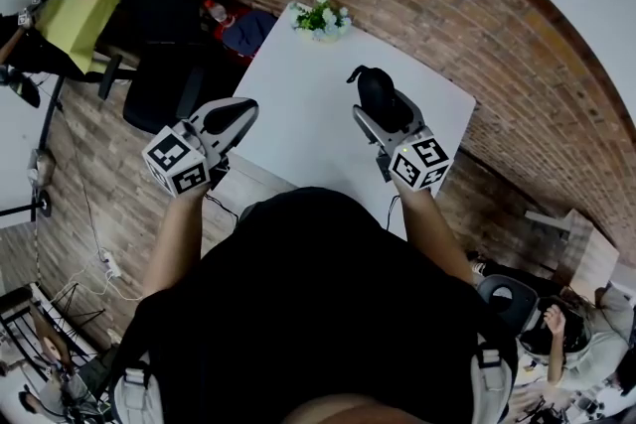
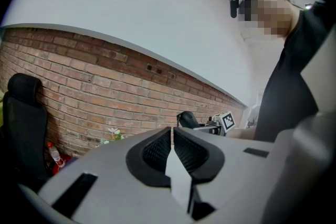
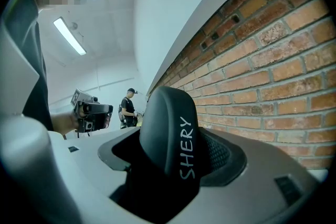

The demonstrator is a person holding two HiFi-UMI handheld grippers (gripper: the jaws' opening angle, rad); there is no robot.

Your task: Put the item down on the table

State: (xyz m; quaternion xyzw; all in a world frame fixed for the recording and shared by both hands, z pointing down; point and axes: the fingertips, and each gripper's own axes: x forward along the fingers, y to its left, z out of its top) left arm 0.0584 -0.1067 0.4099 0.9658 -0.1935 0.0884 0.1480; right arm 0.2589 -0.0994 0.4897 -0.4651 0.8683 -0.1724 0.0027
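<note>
the black thing (image 3: 169, 136) is smooth and round on top, with the white word "shery" down its side, and it sits tight between the two jaws of the right gripper (image 1: 386, 114), which squeeze it from both sides so that it sticks up out of them; from above it hangs over the near half of the white table (image 1: 318, 65), and i cannot tell if it touches the top. the left gripper (image 1: 231, 119) is held by the table's near left edge, well apart from the right one, and its two jaws are pressed together with nothing between them. the person holding both wears a black top and stands at the near edge of the table. at the far end of the table stands a small bunch of flowers (image 1: 322, 18). off to the left of the table is a black chair (image 1: 164, 35), and a bottle with a red cap (image 1: 217, 12) is near it. a brick wall (image 2: 79, 76) runs behind the table, and another person (image 3: 127, 107) stands far off down the room
</note>
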